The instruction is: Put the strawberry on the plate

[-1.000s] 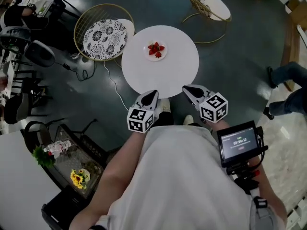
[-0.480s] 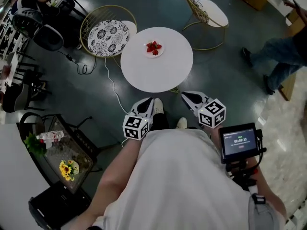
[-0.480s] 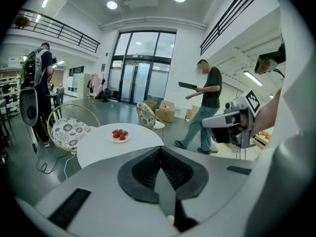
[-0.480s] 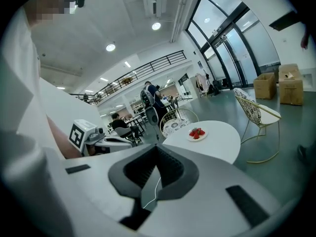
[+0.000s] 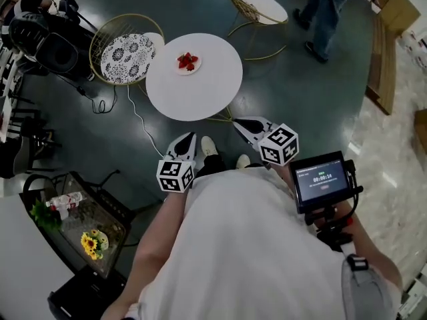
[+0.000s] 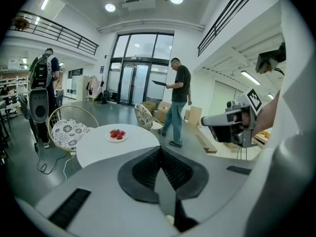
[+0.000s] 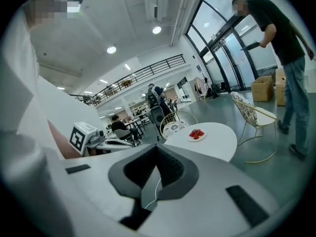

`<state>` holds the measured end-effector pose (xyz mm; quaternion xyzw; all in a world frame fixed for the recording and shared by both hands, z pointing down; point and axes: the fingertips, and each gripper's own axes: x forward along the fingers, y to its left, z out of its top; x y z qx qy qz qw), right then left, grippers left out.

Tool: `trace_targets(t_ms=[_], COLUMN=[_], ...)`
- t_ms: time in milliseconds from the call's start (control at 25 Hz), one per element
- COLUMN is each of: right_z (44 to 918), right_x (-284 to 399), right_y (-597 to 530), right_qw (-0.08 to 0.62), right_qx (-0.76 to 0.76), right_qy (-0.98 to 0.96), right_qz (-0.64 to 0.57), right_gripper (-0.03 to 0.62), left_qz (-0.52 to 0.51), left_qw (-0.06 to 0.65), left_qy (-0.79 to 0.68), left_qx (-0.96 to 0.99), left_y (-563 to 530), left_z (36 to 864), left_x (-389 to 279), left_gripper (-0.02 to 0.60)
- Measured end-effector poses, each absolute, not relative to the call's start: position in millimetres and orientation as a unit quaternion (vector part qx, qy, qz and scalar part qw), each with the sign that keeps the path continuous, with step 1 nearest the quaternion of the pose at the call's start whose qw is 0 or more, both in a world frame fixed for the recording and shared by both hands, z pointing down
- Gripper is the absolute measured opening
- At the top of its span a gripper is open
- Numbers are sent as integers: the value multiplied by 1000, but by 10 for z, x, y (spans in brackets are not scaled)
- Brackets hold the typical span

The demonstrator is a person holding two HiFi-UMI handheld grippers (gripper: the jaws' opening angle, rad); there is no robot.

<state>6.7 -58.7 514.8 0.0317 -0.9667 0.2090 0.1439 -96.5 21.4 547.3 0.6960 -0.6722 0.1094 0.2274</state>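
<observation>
Several red strawberries (image 5: 187, 61) lie on a small white plate (image 5: 187, 67) on the far side of a round white table (image 5: 200, 89). Both grippers hover over the dark floor, short of the table's near edge. My left gripper (image 5: 189, 137) is shut and holds nothing. My right gripper (image 5: 239, 122) is also shut and empty. In the left gripper view the strawberries (image 6: 117, 133) sit far ahead of the shut left gripper (image 6: 159, 152). The right gripper view shows the strawberries (image 7: 196, 133) far beyond the right gripper (image 7: 157, 148).
A wire chair with a patterned cushion (image 5: 127, 49) stands left of the table, another chair (image 5: 257, 2) behind it. A person (image 5: 330, 5) walks at the back right. A white cable (image 5: 137, 115) trails on the floor. A dark cart with flowers (image 5: 93, 229) is at lower left.
The table and plate have drawn farther away and shifted left in view. Both grippers now hang clear of the table edge. The walking person has moved from the right to the back.
</observation>
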Motion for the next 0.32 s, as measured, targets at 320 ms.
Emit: trace_targets(t_ms=[320], right_z=[5145], right_x=[90], right_y=[-558], right_qw=[143], right_qx=[32], right_qy=[-966], right_qz=[211], right_gripper=[6], left_qz=[111], left_qw=[225], left_qy=[-673], left_qx=[695], left_y=[214], left_z=[5448], left_x=[-951], left_gripper=[8])
